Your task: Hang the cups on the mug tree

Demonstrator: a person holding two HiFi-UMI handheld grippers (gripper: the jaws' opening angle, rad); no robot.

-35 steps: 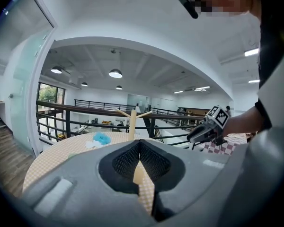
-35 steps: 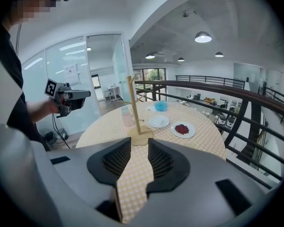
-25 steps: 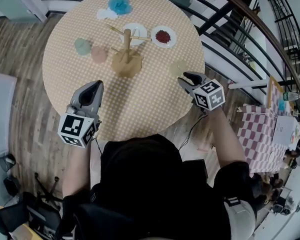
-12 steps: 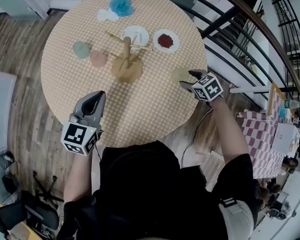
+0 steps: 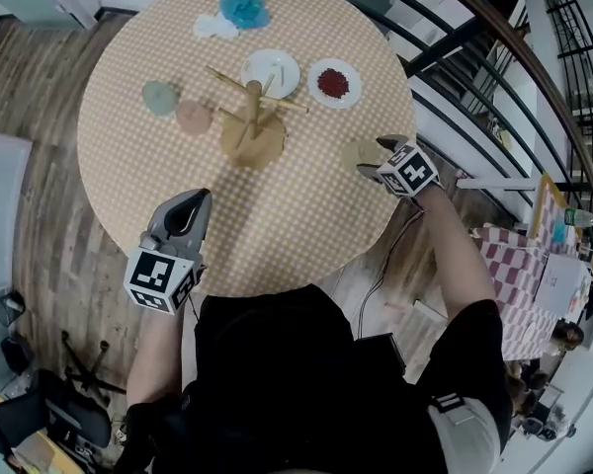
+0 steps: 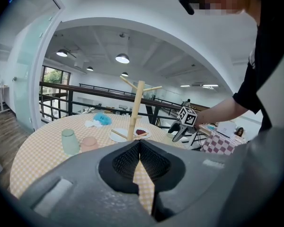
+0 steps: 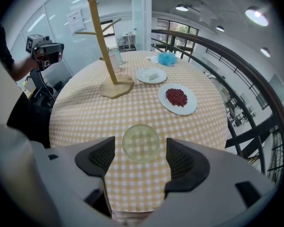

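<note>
Red-filled plate [image 5: 316,79], blue fluff [image 5: 244,6]

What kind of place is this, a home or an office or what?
Probably an open upper floor of an office or showroom, not a home: a black railing edges the round table, glass partitions stand beyond it, and round ceiling lamps run overhead.

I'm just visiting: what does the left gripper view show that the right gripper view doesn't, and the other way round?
Only the left gripper view: the left gripper, jaws shut on nothing, and the right gripper from outside, its marker cube showing. Only the right gripper view: that gripper's jaws, which have just been opening, apart on either side of a pale yellow cup without touching it. Both: the wooden mug tree, bare of cups, and the plate of red bits.
</note>
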